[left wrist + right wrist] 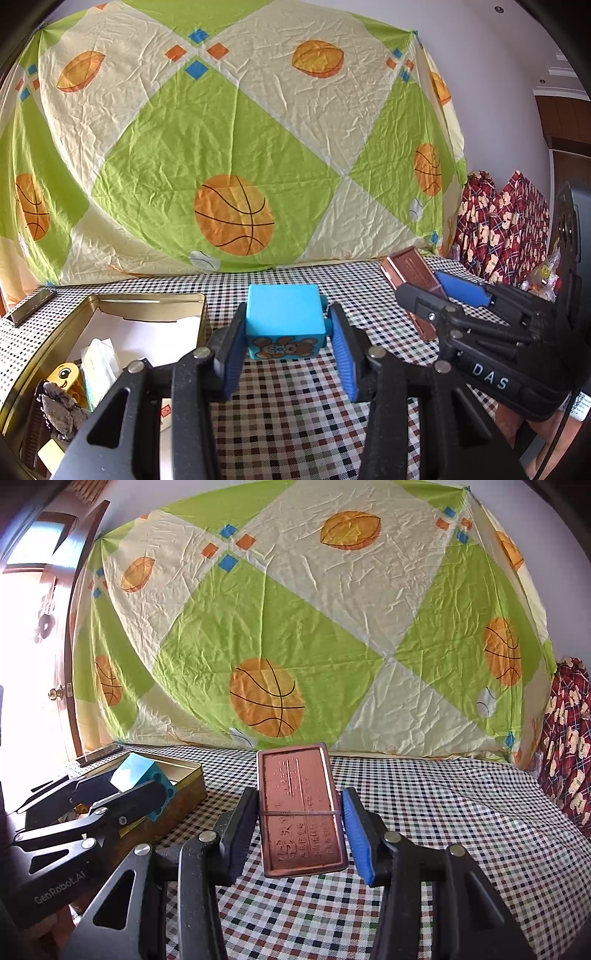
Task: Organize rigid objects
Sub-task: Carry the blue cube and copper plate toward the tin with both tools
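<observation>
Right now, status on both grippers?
Left gripper shut on blue cube, beside open gold tin. Right gripper around copper case, grip unclear. Nothing in the way.

Right of your gold tin (110, 306): bare checked cloth (288, 413) | obstacles there: blue cube (284, 317), copper case (413, 280)

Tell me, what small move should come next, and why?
Probably swing the left tool leftward over the open gold metal tin. It appears to grip the blue bear-printed plastic cube, and the tin already holds small items. The right tool straddles the copper-coloured flat metal case.
</observation>
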The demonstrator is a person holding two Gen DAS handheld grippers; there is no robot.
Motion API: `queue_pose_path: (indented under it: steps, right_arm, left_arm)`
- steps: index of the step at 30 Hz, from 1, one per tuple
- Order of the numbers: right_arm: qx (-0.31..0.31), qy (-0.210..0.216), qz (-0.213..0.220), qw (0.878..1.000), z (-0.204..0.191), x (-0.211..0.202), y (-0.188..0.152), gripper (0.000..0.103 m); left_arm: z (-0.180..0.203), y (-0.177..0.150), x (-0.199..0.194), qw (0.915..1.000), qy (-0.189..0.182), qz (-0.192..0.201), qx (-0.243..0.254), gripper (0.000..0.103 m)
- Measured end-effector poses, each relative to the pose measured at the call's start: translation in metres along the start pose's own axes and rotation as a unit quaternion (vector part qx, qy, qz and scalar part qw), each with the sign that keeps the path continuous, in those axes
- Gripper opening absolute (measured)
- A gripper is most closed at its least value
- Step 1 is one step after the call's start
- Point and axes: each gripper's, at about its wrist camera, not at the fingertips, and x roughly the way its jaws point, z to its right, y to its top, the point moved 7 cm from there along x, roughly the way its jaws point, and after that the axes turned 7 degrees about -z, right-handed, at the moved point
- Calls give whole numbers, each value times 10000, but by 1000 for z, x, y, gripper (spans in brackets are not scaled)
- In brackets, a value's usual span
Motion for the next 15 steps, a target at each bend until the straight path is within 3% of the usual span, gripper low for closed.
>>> queue_pose_path:
  steps: [15]
  right_arm:
    - [94, 66, 77, 9999, -1, -7, -1, 49]
  left_arm:
    - [-6, -4, -15, 9999, -48, 65, -100, 42]
